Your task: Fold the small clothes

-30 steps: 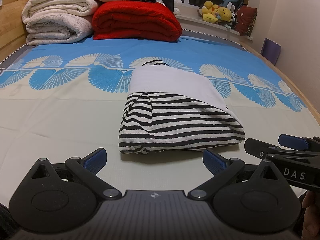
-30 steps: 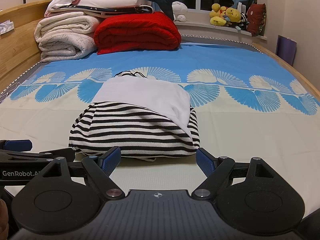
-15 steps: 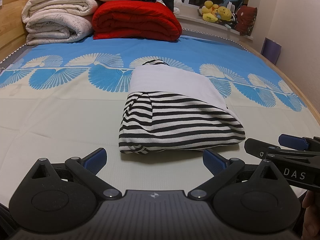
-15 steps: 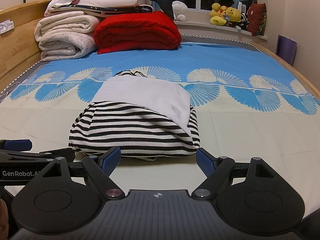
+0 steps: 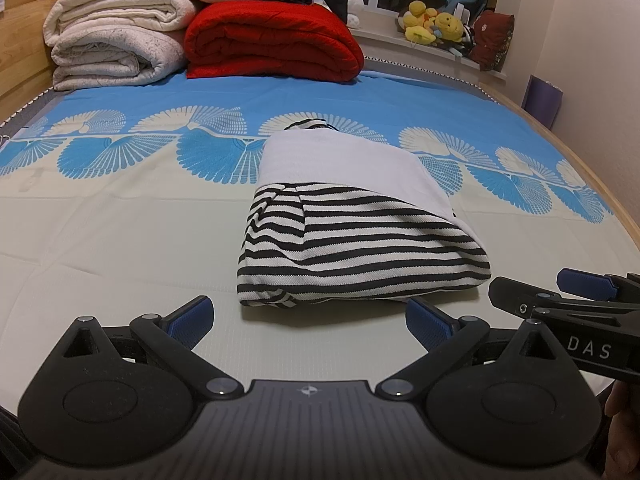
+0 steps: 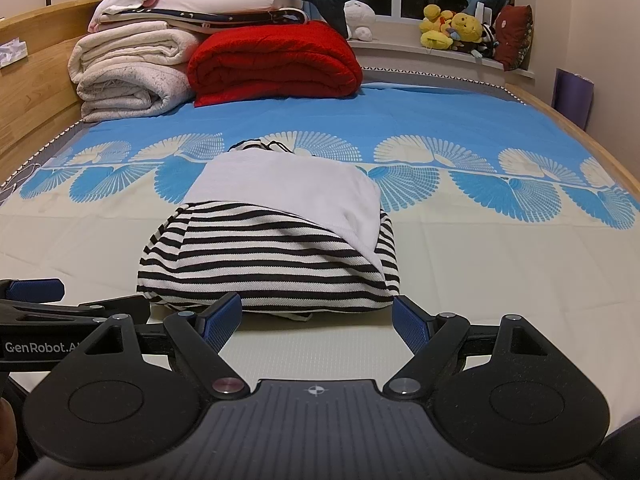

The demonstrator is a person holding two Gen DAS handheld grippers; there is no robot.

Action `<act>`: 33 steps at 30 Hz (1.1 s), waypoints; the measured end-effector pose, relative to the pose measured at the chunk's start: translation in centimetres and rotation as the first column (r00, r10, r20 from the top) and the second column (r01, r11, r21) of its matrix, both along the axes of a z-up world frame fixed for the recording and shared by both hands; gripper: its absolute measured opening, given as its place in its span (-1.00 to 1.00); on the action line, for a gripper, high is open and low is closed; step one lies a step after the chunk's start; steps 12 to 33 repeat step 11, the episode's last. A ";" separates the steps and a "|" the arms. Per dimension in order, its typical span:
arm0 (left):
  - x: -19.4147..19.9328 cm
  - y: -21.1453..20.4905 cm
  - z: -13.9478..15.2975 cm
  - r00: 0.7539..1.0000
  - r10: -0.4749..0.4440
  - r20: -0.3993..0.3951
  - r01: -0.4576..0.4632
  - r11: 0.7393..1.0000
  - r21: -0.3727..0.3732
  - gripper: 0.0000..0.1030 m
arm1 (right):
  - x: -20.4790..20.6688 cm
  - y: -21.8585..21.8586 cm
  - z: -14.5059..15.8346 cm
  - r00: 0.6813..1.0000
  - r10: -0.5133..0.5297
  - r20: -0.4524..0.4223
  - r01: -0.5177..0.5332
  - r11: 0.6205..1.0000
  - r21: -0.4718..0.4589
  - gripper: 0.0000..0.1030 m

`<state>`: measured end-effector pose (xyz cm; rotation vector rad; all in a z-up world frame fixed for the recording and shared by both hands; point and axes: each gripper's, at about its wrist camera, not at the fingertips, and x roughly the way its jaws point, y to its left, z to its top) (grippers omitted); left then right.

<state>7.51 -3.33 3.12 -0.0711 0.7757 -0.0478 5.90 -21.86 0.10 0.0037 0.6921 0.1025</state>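
A black-and-white striped garment (image 5: pixel 360 248) (image 6: pixel 268 264) lies folded into a compact bundle on the bed, with a plain white panel (image 5: pixel 344 160) (image 6: pixel 292 188) across its far half. My left gripper (image 5: pixel 308 318) hovers just in front of the bundle's near edge, open, with nothing between its blue pads. My right gripper (image 6: pixel 318 316) sits level with it on the right, also open and empty. Each gripper's tip shows in the other's view: the right gripper (image 5: pixel 560 296) and the left gripper (image 6: pixel 72 300).
The bed sheet (image 5: pixel 100 240) is cream near me and blue with fan patterns farther off. Rolled white quilts (image 5: pixel 116 44), a red blanket (image 5: pixel 272 40) and stacked bedding fill the headboard end. Plush toys (image 6: pixel 452 28) sit on the windowsill. A wooden bed rail (image 6: pixel 592 140) runs along the right.
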 end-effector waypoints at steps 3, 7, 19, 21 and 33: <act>0.0 0.0 0.0 1.000 0.001 0.000 -0.001 1.000 -0.001 0.99 | 0.0 0.0 0.0 1.000 0.000 -0.001 0.000 1.000 0.001 0.62; 0.0 -0.1 0.0 1.000 0.000 0.002 0.000 1.000 0.000 0.99 | 0.0 0.0 0.0 1.000 0.001 0.000 -0.001 1.000 0.001 0.62; 0.1 -0.1 -0.1 1.000 0.002 0.000 -0.002 1.000 -0.001 0.99 | 0.0 0.0 0.0 1.000 0.000 -0.001 0.000 1.000 0.000 0.62; 0.1 -0.1 -0.1 1.000 0.002 0.000 -0.002 1.000 -0.001 0.99 | 0.0 0.0 0.0 1.000 0.000 -0.001 0.000 1.000 0.000 0.62; 0.1 -0.1 -0.1 1.000 0.002 0.000 -0.002 1.000 -0.001 0.99 | 0.0 0.0 0.0 1.000 0.000 -0.001 0.000 1.000 0.000 0.62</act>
